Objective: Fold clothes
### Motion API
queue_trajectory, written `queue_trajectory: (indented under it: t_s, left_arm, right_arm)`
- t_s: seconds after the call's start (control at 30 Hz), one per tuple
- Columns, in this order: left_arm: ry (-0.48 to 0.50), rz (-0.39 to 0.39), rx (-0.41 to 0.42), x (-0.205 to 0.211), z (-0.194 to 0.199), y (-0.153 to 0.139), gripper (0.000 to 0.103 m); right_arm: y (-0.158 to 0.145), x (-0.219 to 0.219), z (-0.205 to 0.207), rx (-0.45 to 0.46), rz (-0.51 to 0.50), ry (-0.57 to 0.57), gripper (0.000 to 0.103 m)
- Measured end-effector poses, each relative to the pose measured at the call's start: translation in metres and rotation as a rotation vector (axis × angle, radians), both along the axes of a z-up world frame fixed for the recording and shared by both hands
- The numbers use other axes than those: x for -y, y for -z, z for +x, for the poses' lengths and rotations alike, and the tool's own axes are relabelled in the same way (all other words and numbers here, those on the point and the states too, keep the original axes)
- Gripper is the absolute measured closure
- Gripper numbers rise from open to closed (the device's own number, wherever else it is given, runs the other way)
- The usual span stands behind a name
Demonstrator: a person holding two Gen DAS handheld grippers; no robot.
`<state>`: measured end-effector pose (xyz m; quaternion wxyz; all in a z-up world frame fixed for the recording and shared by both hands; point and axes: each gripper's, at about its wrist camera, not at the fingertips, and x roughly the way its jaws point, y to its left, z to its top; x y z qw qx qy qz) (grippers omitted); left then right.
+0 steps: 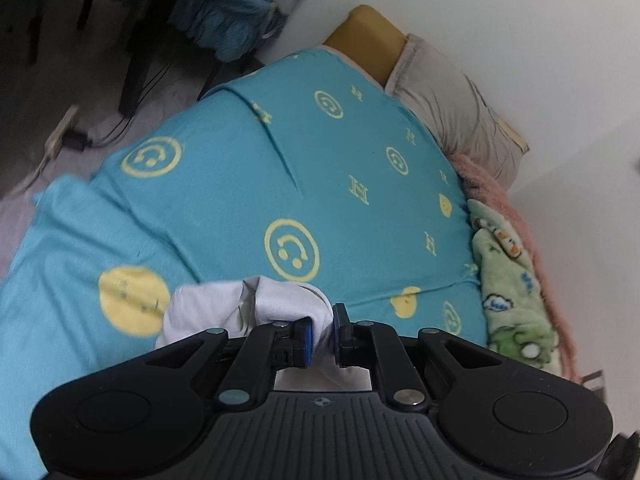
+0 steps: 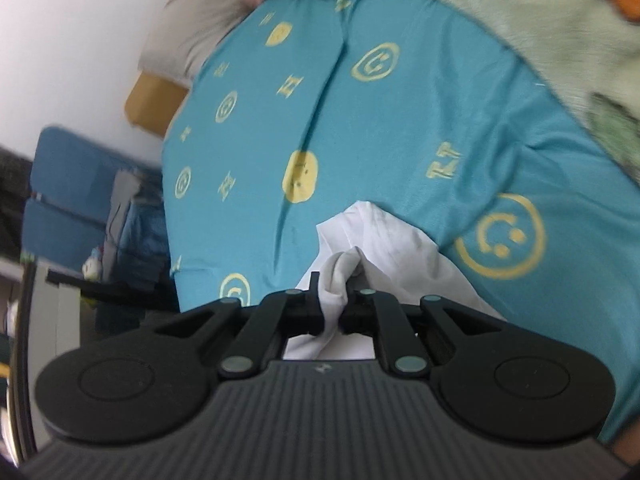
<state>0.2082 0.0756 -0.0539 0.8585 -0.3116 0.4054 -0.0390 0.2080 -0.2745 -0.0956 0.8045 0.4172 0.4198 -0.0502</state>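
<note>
A white garment (image 1: 276, 300) is bunched over the turquoise bed sheet (image 1: 248, 184) with yellow smiley prints. My left gripper (image 1: 322, 334) is shut on a fold of it, the blue pads pinching the cloth. In the right wrist view the same white garment (image 2: 384, 248) spreads towards the right, and my right gripper (image 2: 332, 304) is shut on a twisted bunch of it. Both grippers hang a little above the bed sheet (image 2: 400, 128). The part of the cloth below the gripper bodies is hidden.
A grey pillow (image 1: 444, 96) and a mustard cushion (image 1: 368, 36) lie at the head of the bed by the white wall. A green fleece blanket (image 1: 508, 280) and a pink one (image 1: 488, 184) run along the far side. Floor with cables (image 1: 80, 136) lies at the left.
</note>
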Motion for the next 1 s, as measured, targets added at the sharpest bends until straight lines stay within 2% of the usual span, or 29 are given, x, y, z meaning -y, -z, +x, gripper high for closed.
queue_trajectory:
  t_s: [0.13, 0.23, 0.47, 0.5, 0.53, 0.57, 0.63, 0.67, 0.7, 0.73, 0.83, 0.9, 1.0]
  left_arm:
    - [0.054, 0.087, 0.058, 0.011, 0.019, 0.019, 0.092]
    - [0.076, 0.129, 0.073, 0.017, 0.03, 0.031, 0.092]
    - [0.099, 0.151, 0.069, 0.018, 0.046, 0.043, 0.089]
    - [0.106, 0.155, 0.07, 0.018, 0.046, 0.044, 0.082]
    - [0.116, 0.158, 0.074, 0.019, 0.047, 0.045, 0.069]
    - [0.125, 0.162, 0.079, 0.02, 0.047, 0.045, 0.063]
    - [0.139, 0.173, 0.092, 0.022, 0.045, 0.044, 0.039]
    - [0.148, 0.183, 0.1, 0.024, 0.043, 0.042, 0.033]
    - [0.155, 0.193, 0.11, 0.025, 0.04, 0.039, 0.024]
    - [0.159, 0.201, 0.121, 0.026, 0.035, 0.037, 0.021]
    - [0.183, 0.184, 0.11, 0.026, 0.016, 0.031, 0.02]
    - [0.198, 0.138, 0.08, 0.022, 0.0, 0.029, 0.019]
    - [0.22, 0.022, 0.009, 0.014, -0.025, 0.029, 0.016]
  right_arm:
    - [0.009, -0.005, 0.021, 0.02, -0.082, -0.089, 0.092]
    - [0.015, -0.012, 0.034, 0.013, -0.134, -0.107, 0.092]
    - [0.024, -0.015, 0.052, 0.013, -0.147, -0.142, 0.091]
    - [0.024, -0.015, 0.053, 0.02, -0.151, -0.15, 0.089]
    - [0.023, -0.016, 0.054, 0.027, -0.159, -0.16, 0.082]
    - [0.023, -0.018, 0.054, 0.039, -0.156, -0.169, 0.074]
    - [0.022, -0.02, 0.054, 0.073, -0.132, -0.19, 0.014]
    - [0.02, -0.023, 0.053, 0.087, -0.128, -0.203, 0.011]
    - [0.017, -0.025, 0.052, 0.1, -0.132, -0.218, 0.014]
    - [0.015, -0.028, 0.05, 0.112, -0.135, -0.233, 0.014]
    - [0.007, -0.032, 0.041, 0.142, -0.143, -0.241, 0.014]
    - [0.003, -0.03, 0.033, 0.147, -0.138, -0.227, 0.014]
    - [-0.001, -0.02, 0.016, 0.133, -0.115, -0.183, 0.014]
